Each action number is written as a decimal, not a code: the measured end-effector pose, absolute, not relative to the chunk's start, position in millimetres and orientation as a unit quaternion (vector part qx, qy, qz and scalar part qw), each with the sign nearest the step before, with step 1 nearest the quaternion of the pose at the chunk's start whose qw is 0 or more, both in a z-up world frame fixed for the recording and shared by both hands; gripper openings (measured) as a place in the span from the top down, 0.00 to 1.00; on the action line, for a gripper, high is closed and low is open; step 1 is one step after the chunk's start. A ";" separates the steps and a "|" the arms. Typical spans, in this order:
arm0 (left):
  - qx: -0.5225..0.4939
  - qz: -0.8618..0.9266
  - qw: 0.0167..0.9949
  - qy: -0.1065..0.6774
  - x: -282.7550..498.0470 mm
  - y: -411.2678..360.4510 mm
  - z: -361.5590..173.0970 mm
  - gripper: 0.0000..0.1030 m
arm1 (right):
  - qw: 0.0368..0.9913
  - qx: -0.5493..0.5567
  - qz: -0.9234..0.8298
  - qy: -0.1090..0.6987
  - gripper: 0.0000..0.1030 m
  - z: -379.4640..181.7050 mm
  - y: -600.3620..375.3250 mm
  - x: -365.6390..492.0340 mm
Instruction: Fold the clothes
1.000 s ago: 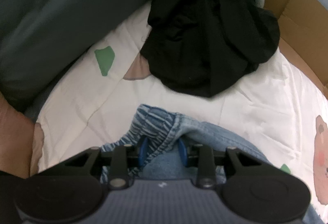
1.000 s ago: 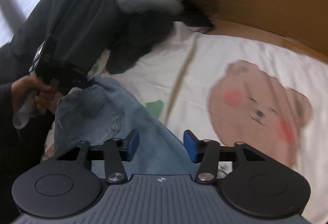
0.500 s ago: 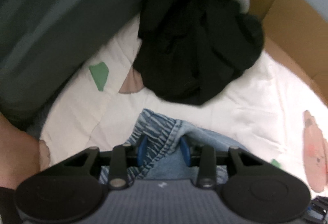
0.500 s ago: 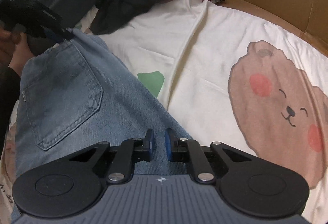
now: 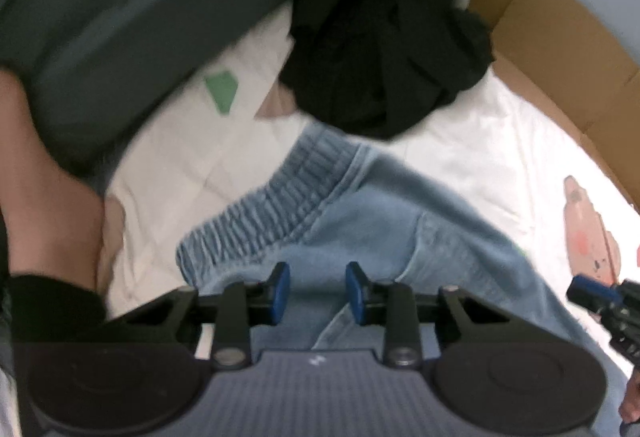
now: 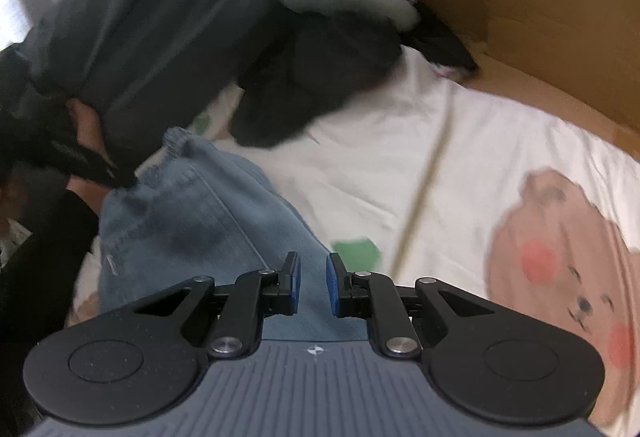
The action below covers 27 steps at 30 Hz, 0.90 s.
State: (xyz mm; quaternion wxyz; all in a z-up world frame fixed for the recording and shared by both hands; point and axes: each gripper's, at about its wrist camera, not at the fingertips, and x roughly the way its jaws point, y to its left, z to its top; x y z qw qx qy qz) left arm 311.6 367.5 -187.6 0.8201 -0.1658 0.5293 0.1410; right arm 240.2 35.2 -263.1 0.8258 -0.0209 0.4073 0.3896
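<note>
The right gripper [image 6: 313, 285] is seen with its blue pads drawn close together, having just been closing, and a fold of the jeans [image 6: 192, 221] is pinched in the narrow gap between them. From that grip the denim leg is stretched away toward the near left corner of the sheet [image 6: 400, 157].

The left gripper [image 5: 318, 291] is held with its pads a moderate way apart, having just been closing a little. Denim is seen in the gap, but whether the pads press on it cannot be told. The ribbed elastic waistband [image 5: 280, 193] is spread ahead of these fingertips, clear of them, and the rest of the jeans runs back beneath the gripper and off toward the right.

The jeans are laid on the white sheet, on its left part. A green patch [image 6: 356, 251] is printed just beside the denim's right edge, and a bear print [image 6: 560, 277] is found further toward the sheet's right edge. A crumpled black garment [image 5: 380, 57] is heaped at the sheet's far edge, just beyond the waistband. Cardboard [image 5: 560, 49] is stood along the far and right edges.
</note>
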 end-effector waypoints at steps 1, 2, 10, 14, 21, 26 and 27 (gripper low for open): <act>-0.168 0.144 0.820 0.528 311.5 368.7 -193.6 0.70 | 0.826 -0.030 0.392 0.405 0.86 -261.3 44.1 242.3; -0.168 0.148 0.819 0.528 311.4 370.1 -199.3 0.70 | 0.825 -0.041 0.394 0.403 0.87 -259.9 53.3 244.2; -0.181 0.190 0.822 0.505 318.5 391.3 -229.7 0.97 | 0.811 -0.103 0.419 0.395 0.88 -253.3 122.3 253.5; -0.186 0.181 0.829 0.495 310.4 394.7 -214.2 0.97 | 0.791 -0.147 0.452 0.386 0.88 -251.7 152.7 249.4; -0.170 0.141 0.858 0.464 303.6 392.3 -172.9 0.90 | 0.788 -0.171 0.448 0.385 0.88 -261.5 182.4 254.3; -0.169 0.101 0.865 0.461 329.3 379.0 -183.3 0.79 | 0.790 -0.170 0.433 0.399 0.87 -274.6 197.2 265.8; -0.168 0.100 0.865 0.462 335.7 375.5 -188.2 0.79 | 0.789 -0.168 0.430 0.405 0.87 -277.5 198.8 269.5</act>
